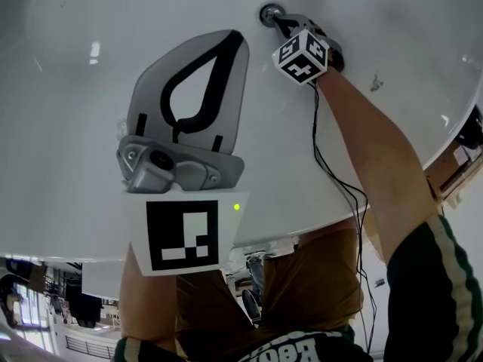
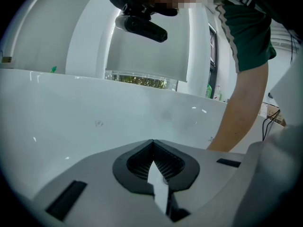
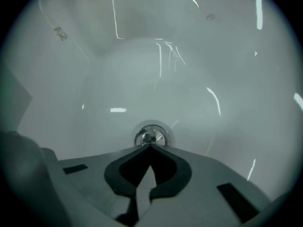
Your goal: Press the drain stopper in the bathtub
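While I am looking down through the head view, the right gripper (image 1: pixel 278 23) is reaching deep into the glossy white bathtub (image 1: pixel 75 89). Its two grey jaws are lying pressed together with nothing between them. In the right gripper view their joined tips (image 3: pixel 150 146) are standing at the near edge of the round chrome drain stopper (image 3: pixel 151 136), which is sitting in the bottom of the bathtub. I cannot tell whether the tips are really touching it. A thin black cable (image 1: pixel 339 179) is hanging along the person's bare forearm (image 1: pixel 377 149). The left gripper (image 1: pixel 234 36) is hovering higher, well apart from the stopper, with its jaws also closed on nothing and facing the white wall of the bathtub.
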`<state>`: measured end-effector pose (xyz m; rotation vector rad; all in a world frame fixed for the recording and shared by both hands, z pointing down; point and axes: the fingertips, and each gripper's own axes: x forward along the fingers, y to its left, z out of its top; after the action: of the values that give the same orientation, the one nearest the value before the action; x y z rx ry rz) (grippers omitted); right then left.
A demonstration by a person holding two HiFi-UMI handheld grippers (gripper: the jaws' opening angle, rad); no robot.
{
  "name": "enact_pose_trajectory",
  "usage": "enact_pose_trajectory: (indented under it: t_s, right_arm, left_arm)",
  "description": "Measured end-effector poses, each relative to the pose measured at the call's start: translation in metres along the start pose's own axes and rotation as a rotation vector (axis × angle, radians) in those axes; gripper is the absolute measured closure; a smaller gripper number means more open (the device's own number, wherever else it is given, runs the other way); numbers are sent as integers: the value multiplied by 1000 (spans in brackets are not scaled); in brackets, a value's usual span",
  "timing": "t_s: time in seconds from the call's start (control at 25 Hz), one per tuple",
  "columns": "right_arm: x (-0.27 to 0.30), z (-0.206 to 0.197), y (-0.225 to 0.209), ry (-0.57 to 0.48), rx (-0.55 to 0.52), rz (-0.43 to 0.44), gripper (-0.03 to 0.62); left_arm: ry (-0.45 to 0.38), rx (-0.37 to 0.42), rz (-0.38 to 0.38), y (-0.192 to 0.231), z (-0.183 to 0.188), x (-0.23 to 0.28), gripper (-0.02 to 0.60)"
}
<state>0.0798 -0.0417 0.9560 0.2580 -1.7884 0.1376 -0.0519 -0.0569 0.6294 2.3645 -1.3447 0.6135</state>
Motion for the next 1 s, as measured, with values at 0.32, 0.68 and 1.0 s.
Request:
enact_pose_trajectory:
  t_s: [0.32, 0.68, 1.0]
  right_arm:
    - [-33, 28, -10, -51, 36, -17, 586]
    - [-122, 67, -13, -104, 67, -10, 586]
    - [-218, 98, -27, -182, 77, -96, 586]
  left_arm:
    - [-10, 38, 6, 0, 25, -4, 575]
    - [18, 42, -1, -14, 81, -33, 575]
    - [-4, 81, -34, -37, 132, -67, 575]
